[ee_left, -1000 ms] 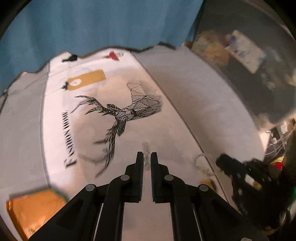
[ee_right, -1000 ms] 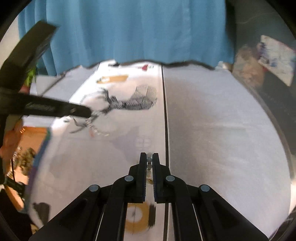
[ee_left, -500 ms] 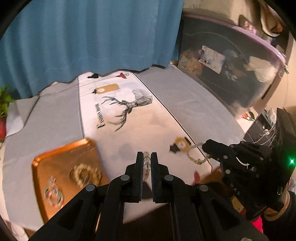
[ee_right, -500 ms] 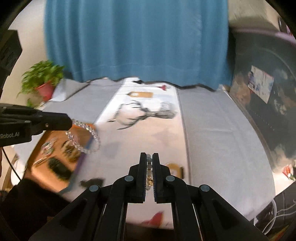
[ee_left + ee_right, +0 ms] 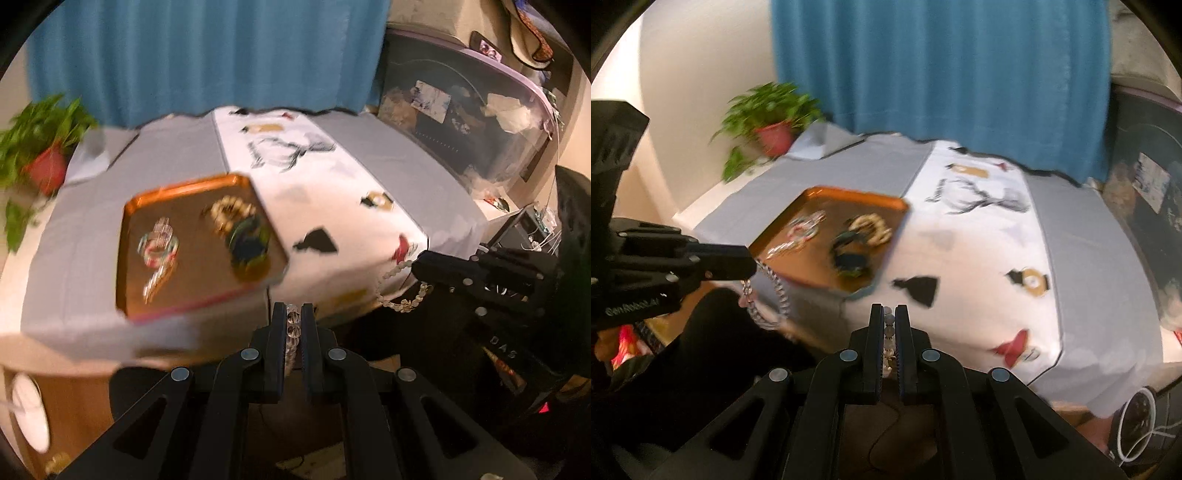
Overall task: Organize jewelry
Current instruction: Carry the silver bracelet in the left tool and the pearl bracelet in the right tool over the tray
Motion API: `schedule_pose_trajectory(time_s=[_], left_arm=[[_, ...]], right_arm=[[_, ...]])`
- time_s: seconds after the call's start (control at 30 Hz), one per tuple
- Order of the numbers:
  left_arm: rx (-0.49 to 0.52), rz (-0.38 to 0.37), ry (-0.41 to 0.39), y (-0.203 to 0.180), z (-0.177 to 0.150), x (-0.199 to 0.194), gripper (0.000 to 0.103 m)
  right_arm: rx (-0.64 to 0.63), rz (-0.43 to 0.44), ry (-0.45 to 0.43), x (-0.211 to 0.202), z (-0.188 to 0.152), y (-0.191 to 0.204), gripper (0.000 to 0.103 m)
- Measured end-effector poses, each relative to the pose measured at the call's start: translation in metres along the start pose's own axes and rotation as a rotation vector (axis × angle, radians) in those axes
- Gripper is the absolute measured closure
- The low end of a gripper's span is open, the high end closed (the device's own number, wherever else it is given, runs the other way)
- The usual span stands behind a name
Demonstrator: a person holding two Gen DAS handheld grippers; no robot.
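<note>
My left gripper (image 5: 293,314) is shut on a clear bead bracelet (image 5: 291,325), held in the air off the table's near edge; the bracelet hangs from it in the right wrist view (image 5: 768,295). My right gripper (image 5: 889,314) is shut on a pale bead bracelet (image 5: 889,332), which dangles in the left wrist view (image 5: 402,288). An orange tray (image 5: 129,258) on the table holds several bracelets, among them a gold one (image 5: 229,212) and a dark green one (image 5: 249,240). The tray also shows in the right wrist view (image 5: 812,201).
A grey-and-white cloth with a deer print (image 5: 982,199) covers the table. A potted plant (image 5: 772,122) stands at the far left, a blue curtain (image 5: 942,66) behind. A cluttered dark cabinet (image 5: 472,118) stands to the right.
Both grippers have lifted and pulled back from the table, each carrying its bracelet. They now hang beyond the near edge, and the tray has come fully into view.
</note>
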State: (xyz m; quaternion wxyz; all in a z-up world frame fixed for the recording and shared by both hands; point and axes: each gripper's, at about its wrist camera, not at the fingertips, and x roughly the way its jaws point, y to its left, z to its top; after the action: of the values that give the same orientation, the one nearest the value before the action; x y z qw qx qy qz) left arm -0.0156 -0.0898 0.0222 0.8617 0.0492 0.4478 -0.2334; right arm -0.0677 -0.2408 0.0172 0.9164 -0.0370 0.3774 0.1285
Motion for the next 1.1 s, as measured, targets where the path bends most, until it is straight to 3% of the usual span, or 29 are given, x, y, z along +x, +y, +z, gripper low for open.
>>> schedule_pose_trajectory(time_s=[0.23, 0.5, 0.77, 1.1], left_arm=[[-0.077, -0.002, -0.004, 0.023, -0.033, -0.01, 0.098], [-0.094, 0.038, -0.034, 0.048, -0.032, -0.013, 0.098], [-0.122, 0.099, -0.065, 0.096, 0.003, 0.001, 0.098], [-0.153, 0.157, -0.067, 0.149, 0.058, 0.052, 0.098]], right_arm=[[-0.069, 0.049, 0.064, 0.005, -0.017, 0.041, 0.097], [-0.125, 0.057, 0.078, 0.024, -0.001, 0.064, 0.097], [-0.127, 0.094, 0.035, 0.065, 0.05, 0.074, 0.097], [-0.135, 0.095, -0.03, 0.138, 0.112, 0.083, 0.097]])
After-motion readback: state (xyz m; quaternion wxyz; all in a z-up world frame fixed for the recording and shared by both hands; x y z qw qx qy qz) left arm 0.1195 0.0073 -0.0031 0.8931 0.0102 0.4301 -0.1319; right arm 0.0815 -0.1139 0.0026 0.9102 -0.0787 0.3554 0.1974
